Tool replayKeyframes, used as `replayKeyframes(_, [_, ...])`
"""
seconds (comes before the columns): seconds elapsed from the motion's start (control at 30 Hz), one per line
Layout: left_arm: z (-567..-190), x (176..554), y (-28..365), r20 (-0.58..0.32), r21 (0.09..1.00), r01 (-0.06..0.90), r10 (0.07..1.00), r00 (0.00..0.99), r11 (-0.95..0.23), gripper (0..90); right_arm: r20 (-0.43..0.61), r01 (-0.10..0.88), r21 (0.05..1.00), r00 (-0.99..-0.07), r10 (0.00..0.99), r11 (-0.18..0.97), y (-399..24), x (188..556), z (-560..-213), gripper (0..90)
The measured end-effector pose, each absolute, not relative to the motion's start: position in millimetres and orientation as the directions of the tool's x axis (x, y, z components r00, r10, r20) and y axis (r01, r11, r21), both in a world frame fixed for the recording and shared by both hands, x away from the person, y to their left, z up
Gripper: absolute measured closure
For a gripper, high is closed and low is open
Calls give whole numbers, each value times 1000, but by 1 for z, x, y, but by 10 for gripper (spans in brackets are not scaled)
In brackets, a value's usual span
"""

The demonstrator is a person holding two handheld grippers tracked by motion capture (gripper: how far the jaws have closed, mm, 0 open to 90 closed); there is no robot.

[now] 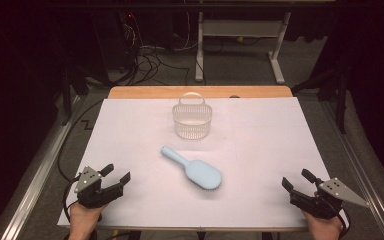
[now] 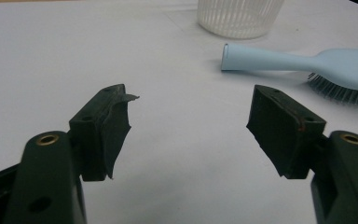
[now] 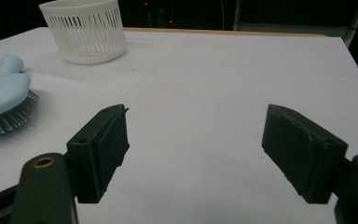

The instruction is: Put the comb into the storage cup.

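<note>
At table centre: brush (image 1: pixel 194 170), light blue, bristles down, flat on the white sheet (image 1: pixel 130 130). Handle aimed toward 10 o'clock, head toward 4 o'clock. Lying diagonal, so handle end exposed and free on both sides, easy for a pinch across the narrow neck.

At 12 o'clock from brush: basket (image 1: pixel 192 120), white, slatted, upright, bail handle raised. Near the brush but apart from it, no contact. Mouth up and open, probably the drop target, hence parked just beyond the brush along the reach line.

At 8 o'clock on the table edge: left gripper (image 1: pixel 115 177), jaws spread wide, nothing between the pads, resting low near the sheet. Pointing toward 2 o'clock, i.e. at the brush. In left gripper view, handle end (image 2: pixel 242 58) just past the right jaw, basket base (image 2: pixel 240 18) behind it.

At 4 o'clock on the table edge: right gripper (image 1: pixel 296 181), also released, empty, aimed toward 10 o'clock. In right gripper view, bristles (image 3: pixel 7 119) at far left, basket (image 3: pixel 86 32) at upper left, bare sheet between the pads.

Both well apart from the brush, symmetric at the near corners: reads as a ready stance, nothing started.

Judgement: left better placed for the handle. Risk: flat, smooth handle could slip or pivot if pinched off-centre.
</note>
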State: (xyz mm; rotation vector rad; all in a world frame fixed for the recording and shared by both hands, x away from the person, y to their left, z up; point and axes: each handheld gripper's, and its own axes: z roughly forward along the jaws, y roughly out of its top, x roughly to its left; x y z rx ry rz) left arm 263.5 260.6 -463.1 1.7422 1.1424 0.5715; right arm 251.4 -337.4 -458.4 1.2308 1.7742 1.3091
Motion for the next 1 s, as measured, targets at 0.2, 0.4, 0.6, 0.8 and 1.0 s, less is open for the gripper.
replayKeyframes(0.2, [-463, 263, 259, -112, 890, 439, 877, 467, -120, 296, 55, 322, 943, -383, 922, 78, -337, 251, -458, 229])
replayKeyframes(0.4, [-462, 262, 260, -136, 890, 444, 869, 477, -105, 303, 53, 323, 943, -382, 923, 80, -337, 250, -458, 231])
replayKeyframes(0.6, [-461, 262, 257, -127, 891, 439, 865, 486, -115, 308, 56, 318, 945, -382, 923, 74, -337, 250, -458, 230])
replayKeyframes(0.8, [-460, 262, 255, -135, 891, 439, 857, 498, -115, 307, 55, 314, 946, -381, 923, 73, -338, 250, -458, 230])
replayKeyframes(1.0, [-459, 262, 253, -137, 891, 438, 854, 502, -115, 307, 58, 316, 946, -384, 922, 72, -338, 250, -458, 230])
